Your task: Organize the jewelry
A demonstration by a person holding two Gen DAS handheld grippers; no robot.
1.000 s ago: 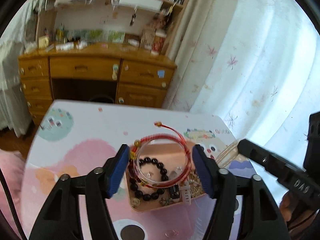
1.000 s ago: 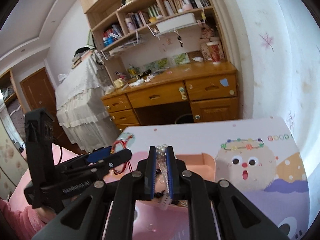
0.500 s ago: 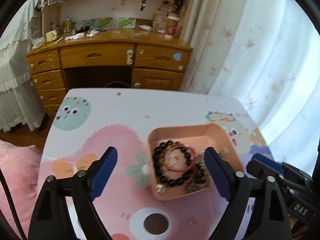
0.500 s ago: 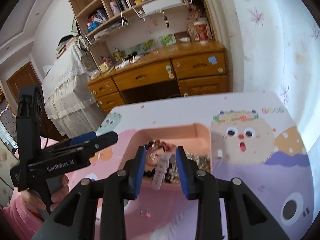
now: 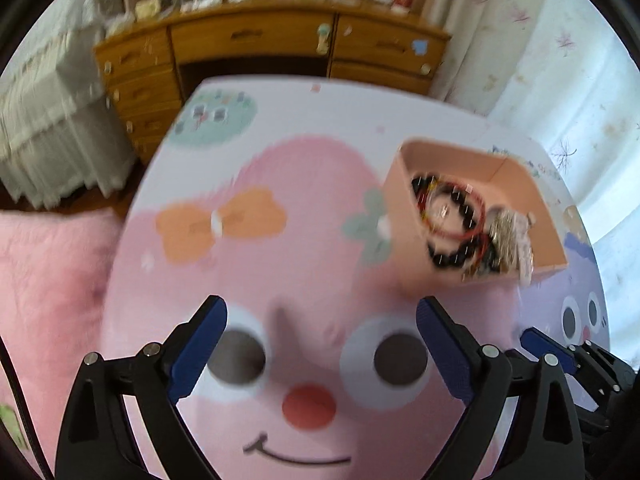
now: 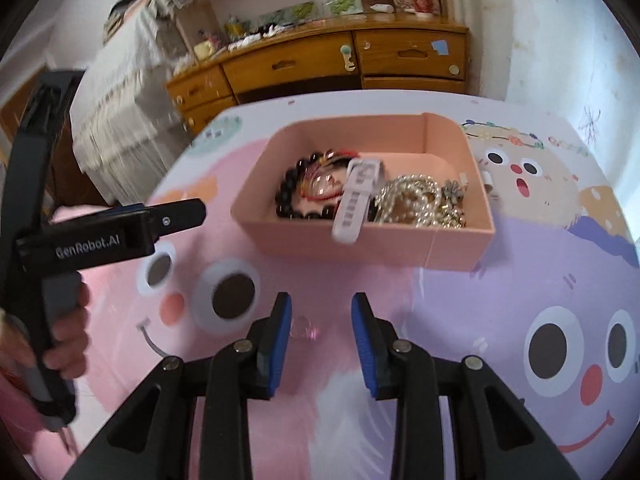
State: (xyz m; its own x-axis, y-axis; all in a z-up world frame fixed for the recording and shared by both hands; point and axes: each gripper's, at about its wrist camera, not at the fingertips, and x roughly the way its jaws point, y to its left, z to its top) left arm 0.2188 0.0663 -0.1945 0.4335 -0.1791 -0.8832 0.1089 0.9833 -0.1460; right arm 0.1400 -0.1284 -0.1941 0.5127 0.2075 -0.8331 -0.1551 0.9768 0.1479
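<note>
Both my grippers, left & right, spread, holding nothing; jewelry sits in pink tray. Next, I reckon: small clear ring on bench, right gripper pinches it.

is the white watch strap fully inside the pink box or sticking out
Sticking out: the white watch strap lies among the jewelry in the pink box, but its lower end hangs over the near wall.

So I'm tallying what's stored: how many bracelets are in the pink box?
3 that I can make out: a black bead one at the left, a red cord one lying over it, a gold one at the right. More may be hidden underneath.
</note>
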